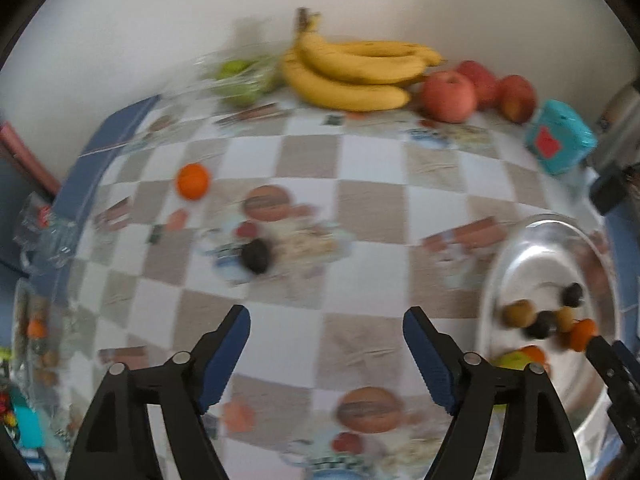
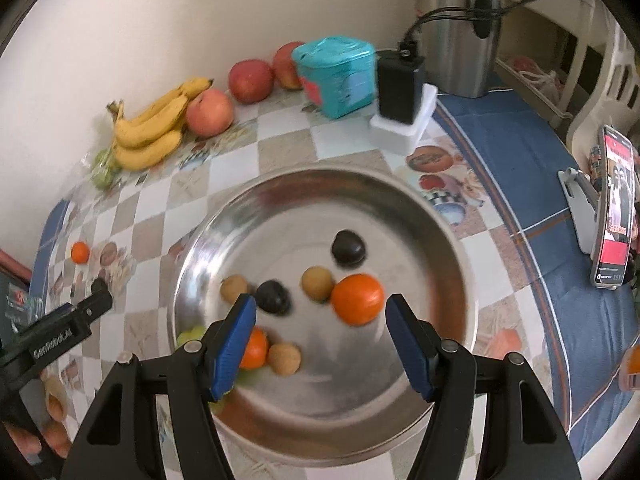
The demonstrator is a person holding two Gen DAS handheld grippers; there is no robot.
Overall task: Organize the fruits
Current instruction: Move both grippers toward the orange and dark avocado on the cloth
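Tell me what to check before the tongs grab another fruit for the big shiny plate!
1. Left tongs open with nothing between them: ok.
2. Right tongs open and empty above the plate: ok.
3. Loose fruit left on the table: the small orange and the dark fruit lie out in the open: ok.
4. Room on the plate: bare metal at the back, behind the fruit already there: ok.
5. Sharp view of the dark fruit: the left picture is blurred: not ok.
6. Whether the bananas and apples belong on the plate: cannot tell.
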